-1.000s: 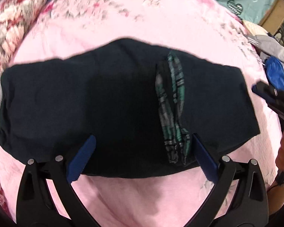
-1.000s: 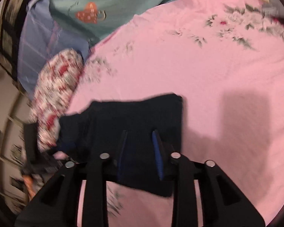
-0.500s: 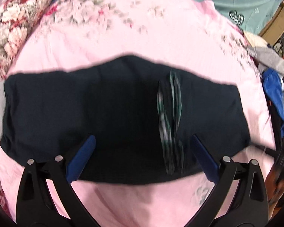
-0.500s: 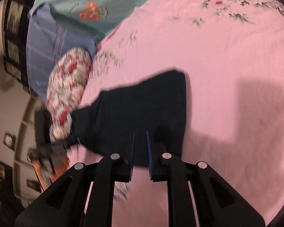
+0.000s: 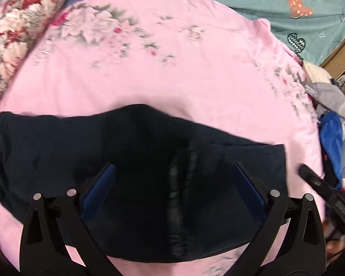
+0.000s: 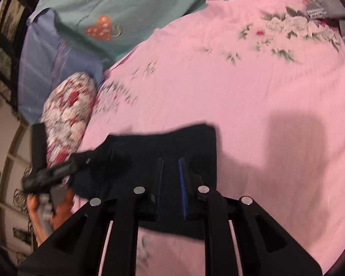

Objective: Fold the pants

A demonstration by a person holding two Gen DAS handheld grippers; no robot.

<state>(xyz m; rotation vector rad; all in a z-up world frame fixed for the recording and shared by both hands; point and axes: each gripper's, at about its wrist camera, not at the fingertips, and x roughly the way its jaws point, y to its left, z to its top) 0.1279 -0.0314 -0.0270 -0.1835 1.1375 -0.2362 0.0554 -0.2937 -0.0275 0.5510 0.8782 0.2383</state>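
The dark navy pants lie folded into a wide flat rectangle on the pink floral sheet. My left gripper is open, its blue-padded fingers spread wide just above the cloth, holding nothing. A darker strip runs down the pants between the fingers. In the right wrist view the pants sit under my right gripper, whose jaws stand narrowly apart over the pants' near right part; whether they pinch cloth is unclear. The other gripper shows at the pants' left end.
A red floral bolster lies at the left end of the sheet. A teal sheet with hearts lies beyond. A pile of grey and blue clothes sits at the right edge. A blue striped pillow lies behind the bolster.
The left gripper has moved down closer over the pants, and the green plaid strip now looks dark. The right gripper's jaws narrowed, then opened slightly, over the pants' right part.
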